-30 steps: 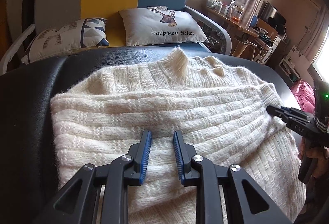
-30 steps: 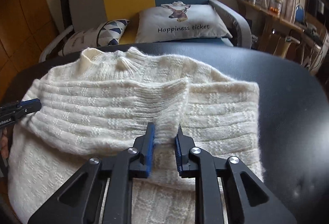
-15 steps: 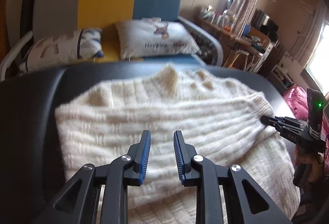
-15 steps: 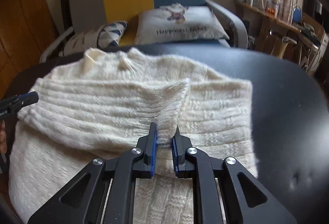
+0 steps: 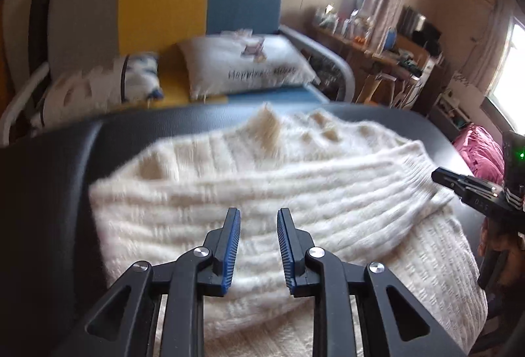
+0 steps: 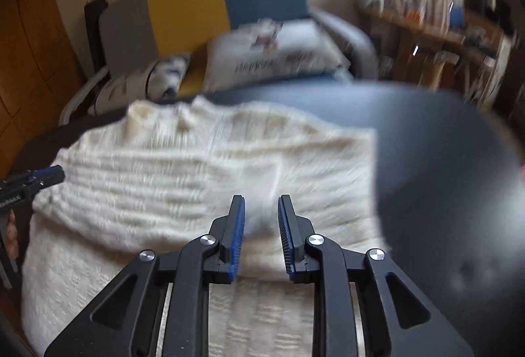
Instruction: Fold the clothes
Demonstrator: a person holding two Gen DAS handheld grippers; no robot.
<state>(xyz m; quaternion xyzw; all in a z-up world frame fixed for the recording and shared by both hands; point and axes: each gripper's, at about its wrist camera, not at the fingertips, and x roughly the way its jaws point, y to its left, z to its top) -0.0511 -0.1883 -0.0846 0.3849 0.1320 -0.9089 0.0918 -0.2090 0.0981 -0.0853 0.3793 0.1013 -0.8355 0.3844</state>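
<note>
A cream knitted sweater (image 5: 295,193) lies flat on a black padded table (image 5: 49,193), collar at the far side and one sleeve (image 6: 164,186) folded across the body. My left gripper (image 5: 259,212) hovers open over the sweater's left part with nothing between its pads. My right gripper (image 6: 262,203) hangs just above the sleeve's cuff end; its jaws are opening and the pads no longer press the knit. Each gripper also shows at the other view's edge: the right gripper (image 5: 459,183) and the left gripper (image 6: 46,175).
Behind the table stands a grey, yellow and blue sofa (image 5: 183,3) with two cushions (image 5: 242,62). A cluttered wooden shelf (image 5: 377,39) runs along the right wall. A pink cloth (image 5: 482,153) lies beyond the table's right edge. Bare black table (image 6: 443,176) lies right of the sweater.
My right gripper, shut on the sleeve cuff before, has spread its jaws and let the cuff go. Both views have tilted up slightly and are blurred.
</note>
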